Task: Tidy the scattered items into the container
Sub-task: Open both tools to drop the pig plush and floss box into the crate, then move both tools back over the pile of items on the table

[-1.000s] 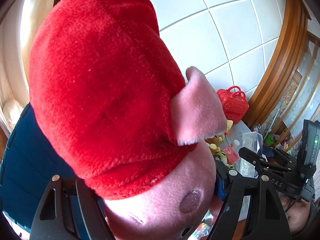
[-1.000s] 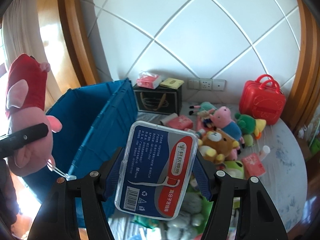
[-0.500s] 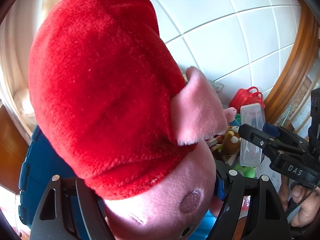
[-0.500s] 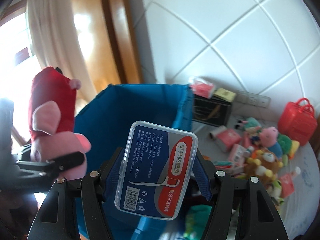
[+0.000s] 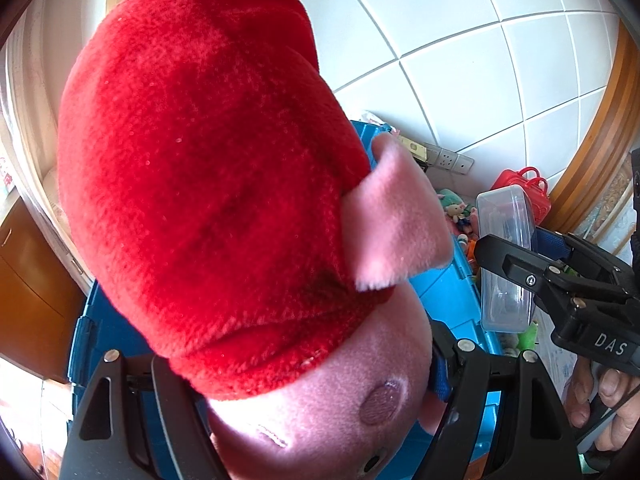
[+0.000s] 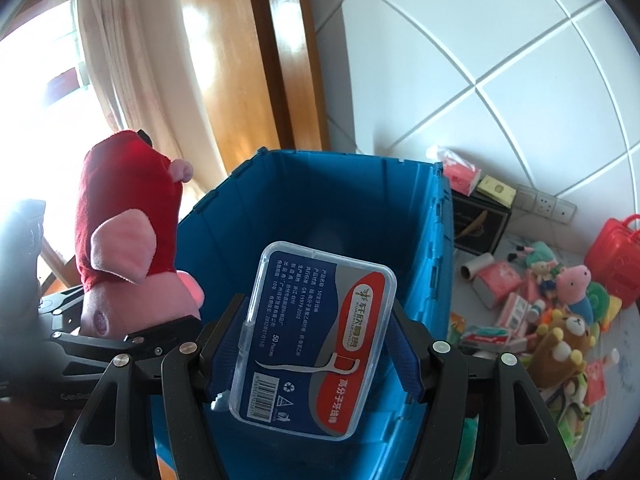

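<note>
Both my grippers are gripping loads above the blue bin [image 6: 320, 208]: left gripper [image 5: 320, 420] squeezing the pig toy [image 5: 208, 168], right gripper [image 6: 316, 340] clamping the floss box [image 6: 316, 336], hanging nearer the bin's middle.

The left wrist camera looks forward along its fingers, its lens almost against the red-dressed pig plush [image 5: 216, 184] that fills most of the frame. The right wrist camera sits above the blue crate [image 6: 320, 216], facing down into its open interior past a clear floss box [image 6: 316, 340] close to the lens. Both views share the crate, the tiled wall, the red toy case [image 5: 524, 188] and each other's gripper.
</note>
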Tool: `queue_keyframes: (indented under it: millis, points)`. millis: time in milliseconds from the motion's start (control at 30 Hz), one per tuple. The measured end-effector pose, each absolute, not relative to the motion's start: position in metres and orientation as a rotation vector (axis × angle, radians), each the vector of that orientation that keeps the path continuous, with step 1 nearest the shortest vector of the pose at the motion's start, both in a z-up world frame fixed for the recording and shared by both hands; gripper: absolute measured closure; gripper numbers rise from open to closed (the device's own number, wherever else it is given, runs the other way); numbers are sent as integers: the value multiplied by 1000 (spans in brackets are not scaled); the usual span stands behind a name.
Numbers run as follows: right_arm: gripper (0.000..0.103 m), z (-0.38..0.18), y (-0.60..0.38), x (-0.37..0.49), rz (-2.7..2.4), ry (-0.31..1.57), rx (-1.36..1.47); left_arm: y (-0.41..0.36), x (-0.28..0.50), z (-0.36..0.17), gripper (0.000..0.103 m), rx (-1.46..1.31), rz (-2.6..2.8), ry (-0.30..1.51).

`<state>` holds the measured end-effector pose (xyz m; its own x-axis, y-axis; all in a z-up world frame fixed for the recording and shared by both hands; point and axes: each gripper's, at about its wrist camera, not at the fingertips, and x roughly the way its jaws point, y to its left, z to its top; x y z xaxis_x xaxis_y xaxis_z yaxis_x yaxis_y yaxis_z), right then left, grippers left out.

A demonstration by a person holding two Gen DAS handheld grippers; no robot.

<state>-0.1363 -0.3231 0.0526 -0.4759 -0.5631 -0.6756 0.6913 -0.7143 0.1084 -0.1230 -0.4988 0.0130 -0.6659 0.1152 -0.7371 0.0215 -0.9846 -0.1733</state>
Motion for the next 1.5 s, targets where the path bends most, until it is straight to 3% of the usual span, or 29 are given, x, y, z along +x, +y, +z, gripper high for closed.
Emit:
queue_keyframes:
  millis: [100, 167, 200, 233, 267, 400, 467, 733, 1133, 1500]
  points:
    - [37, 50, -331, -135, -2193, 247, 905, -491, -125, 11, 24, -1264, 2825, -259]
    - [34, 50, -335, -136, -2191, 247, 891, -492, -129, 8, 18, -1271, 2845, -282]
    - [25, 50, -336, -136, -2200, 249, 883, -493, -132, 6, 15, -1282, 2854, -297]
    - [0, 52, -336, -135, -2218, 246, 867, -496, -133, 5, 5, -1294, 2861, -300]
    - [0, 55, -334, -133, -2235, 237, 846, -498, -133, 4, 0, -1298, 2872, -295]
    - [0, 59, -327, -135, -2268, 225, 827, -502, -133, 6, 0, -1293, 2901, -272]
    - [0, 58, -325, -136, -2295, 187, 842, -455, -161, 0, 0, -1283, 2905, -270]
    - [0, 61, -307, -131, -2317, 148, 852, -498, -133, 7, 0, -1279, 2897, -256]
    - [0, 56, -266, -125, -2368, 90, 908, -467, -138, 0, 0, -1315, 2813, -187]
    - [0, 56, -207, -122, -2477, 55, 930, -429, -132, 8, 0, -1180, 2758, -245]
